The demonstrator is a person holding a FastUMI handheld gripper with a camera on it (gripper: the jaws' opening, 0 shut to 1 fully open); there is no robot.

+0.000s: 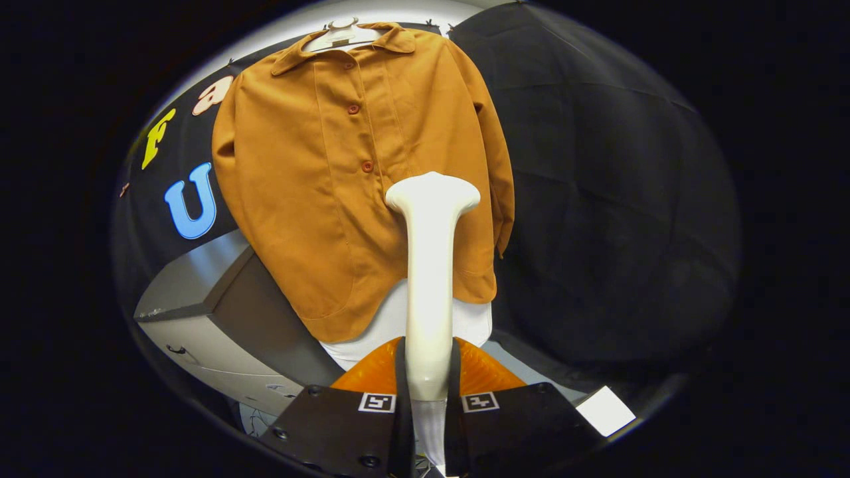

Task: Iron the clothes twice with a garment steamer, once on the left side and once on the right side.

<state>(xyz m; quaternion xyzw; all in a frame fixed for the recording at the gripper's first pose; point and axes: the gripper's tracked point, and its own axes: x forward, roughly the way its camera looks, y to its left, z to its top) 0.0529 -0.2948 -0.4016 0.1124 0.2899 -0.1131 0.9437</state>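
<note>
Item: garment steamer [430, 265], pale, long-handled, flared head uppermost. Its handle stands upright between the two fingers of the tongs [429, 385], which pinch it from both sides low on the shaft; held this way the head points forward at the cloth rather than down, which suits a pass over a hanging garment.

Item: clothes, one rust-orange buttoned shirt [319, 172] with collar. It hangs on a pale hanger [343, 32] against the booth's dark wall, front facing the tongs, so that the whole front panel is open to the steamer. The steamer head sits before the shirt's lower middle, just to the side of the button placket, at about the height of the lowest visible button. Whether it touches the fabric cannot be told.

Item: white underlayer [475, 322], showing below the shirt's hem, possibly a second garment or a form.

Item: grey counter [199, 292], below and beside the shirt's hanging sleeve; its near corner juts toward the tongs.

Judgement: the steamer is gripped and raised to the garment; neither side pass can be judged complete from this position.
</note>
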